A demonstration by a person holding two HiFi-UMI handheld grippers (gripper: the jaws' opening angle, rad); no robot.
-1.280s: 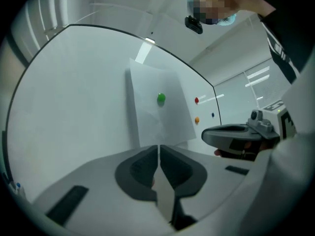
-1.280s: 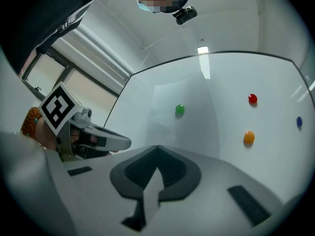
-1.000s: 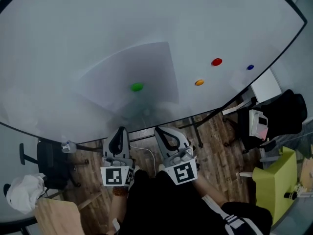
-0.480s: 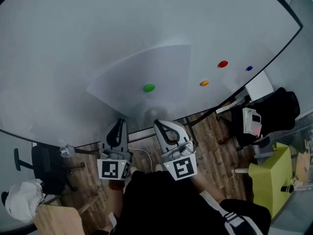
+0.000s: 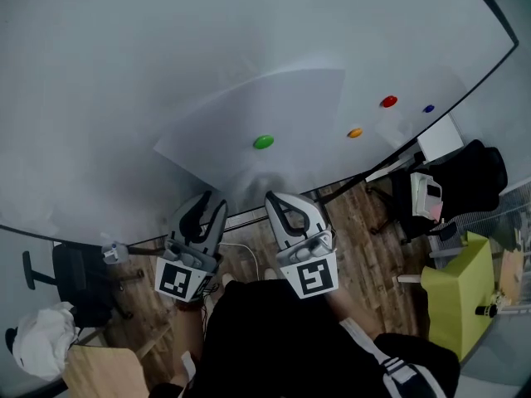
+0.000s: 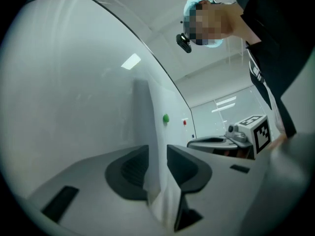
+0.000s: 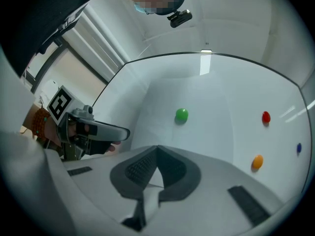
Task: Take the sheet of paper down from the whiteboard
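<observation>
The sheet of paper (image 5: 274, 114) hangs on the whiteboard (image 5: 124, 73), pinned by a green magnet (image 5: 263, 142). My left gripper (image 5: 206, 206) is below the sheet's lower edge. Its jaws are opening, and in the left gripper view the paper's edge (image 6: 147, 122) runs loose through the gap of the left gripper (image 6: 157, 149), with the pads off it. My right gripper (image 5: 279, 201) is beside it, to the right. In the right gripper view the right gripper (image 7: 157, 149) is shut, with the paper's (image 7: 197, 97) bottom edge pinched between its pads, below the green magnet (image 7: 182, 114).
A red magnet (image 5: 388, 101), an orange magnet (image 5: 355, 133) and a blue magnet (image 5: 428, 108) sit on the board right of the sheet. Below the board are a wooden floor (image 5: 365, 239), black chairs (image 5: 83, 284) (image 5: 465, 181) and a green seat (image 5: 460, 305).
The left gripper's jaws have spread apart and let go of the paper's edge, and that gripper has tilted and risen a little. The right gripper stays shut on the sheet.
</observation>
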